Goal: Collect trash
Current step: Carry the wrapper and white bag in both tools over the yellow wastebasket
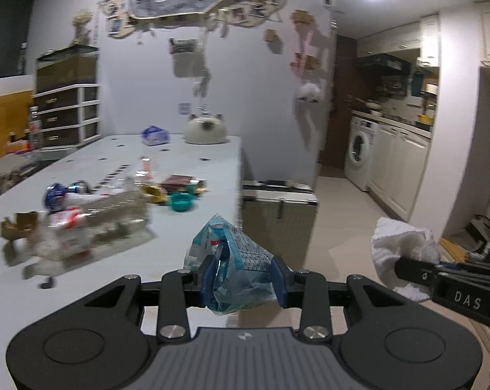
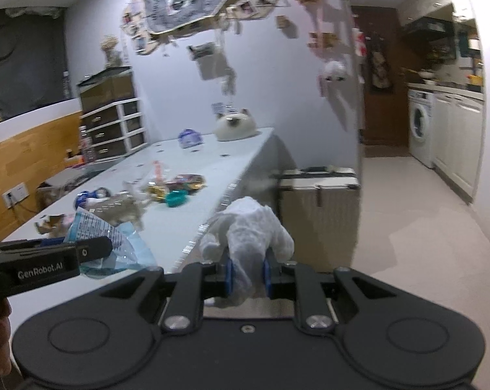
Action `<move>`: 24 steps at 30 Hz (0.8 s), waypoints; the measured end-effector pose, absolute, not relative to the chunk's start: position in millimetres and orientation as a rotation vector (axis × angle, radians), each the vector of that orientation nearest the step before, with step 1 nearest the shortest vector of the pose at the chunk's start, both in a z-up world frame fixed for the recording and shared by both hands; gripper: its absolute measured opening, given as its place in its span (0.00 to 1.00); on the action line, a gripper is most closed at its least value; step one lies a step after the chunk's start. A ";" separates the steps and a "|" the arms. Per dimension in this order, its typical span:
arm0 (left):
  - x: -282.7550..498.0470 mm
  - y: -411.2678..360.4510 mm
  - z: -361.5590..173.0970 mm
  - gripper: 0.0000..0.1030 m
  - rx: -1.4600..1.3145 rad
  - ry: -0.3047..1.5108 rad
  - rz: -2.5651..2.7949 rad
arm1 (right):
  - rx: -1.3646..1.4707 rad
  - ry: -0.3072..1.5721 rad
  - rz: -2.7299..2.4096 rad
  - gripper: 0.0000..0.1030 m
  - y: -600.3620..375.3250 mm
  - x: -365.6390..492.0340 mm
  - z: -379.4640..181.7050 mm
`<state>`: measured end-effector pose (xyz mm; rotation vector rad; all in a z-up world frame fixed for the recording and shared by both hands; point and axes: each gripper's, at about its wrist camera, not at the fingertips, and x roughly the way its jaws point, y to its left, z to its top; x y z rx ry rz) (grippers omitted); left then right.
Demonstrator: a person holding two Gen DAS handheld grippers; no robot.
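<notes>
My left gripper (image 1: pixel 243 279) is shut on a crumpled light-blue plastic wrapper (image 1: pixel 235 260), held above the near right corner of the white table (image 1: pixel 186 159). That wrapper (image 2: pixel 114 243) also shows at the left of the right wrist view. My right gripper (image 2: pixel 247 274) is shut on a wad of white paper towel (image 2: pixel 248 230), which also appears as white paper towel (image 1: pixel 404 250) at the right of the left wrist view. More trash lies on the table: wrappers (image 1: pixel 92 221), a blue can (image 1: pixel 54 195) and a teal cap (image 1: pixel 181 203).
A cat-shaped white object (image 1: pixel 205 130) and a blue bag (image 1: pixel 153 135) stand at the table's far end. A silver case (image 1: pixel 277 217) stands on the floor beside the table's right edge. A drawer unit (image 1: pixel 67 113) is at the back left, a washing machine (image 1: pixel 362 149) in the kitchen at right.
</notes>
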<state>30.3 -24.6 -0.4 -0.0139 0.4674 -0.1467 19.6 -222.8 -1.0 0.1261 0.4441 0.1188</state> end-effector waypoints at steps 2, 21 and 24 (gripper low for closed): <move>32.7 -42.1 -6.1 0.36 -0.012 0.477 -0.181 | 0.136 0.450 0.083 0.18 -238.3 15.4 -6.4; 119.5 -178.9 -132.6 0.36 0.064 0.677 -0.358 | 0.368 0.630 -0.160 0.18 -357.9 61.1 -138.7; 143.6 -189.0 -165.5 0.36 0.052 0.742 -0.345 | 0.421 0.680 -0.176 0.18 -370.6 80.2 -173.8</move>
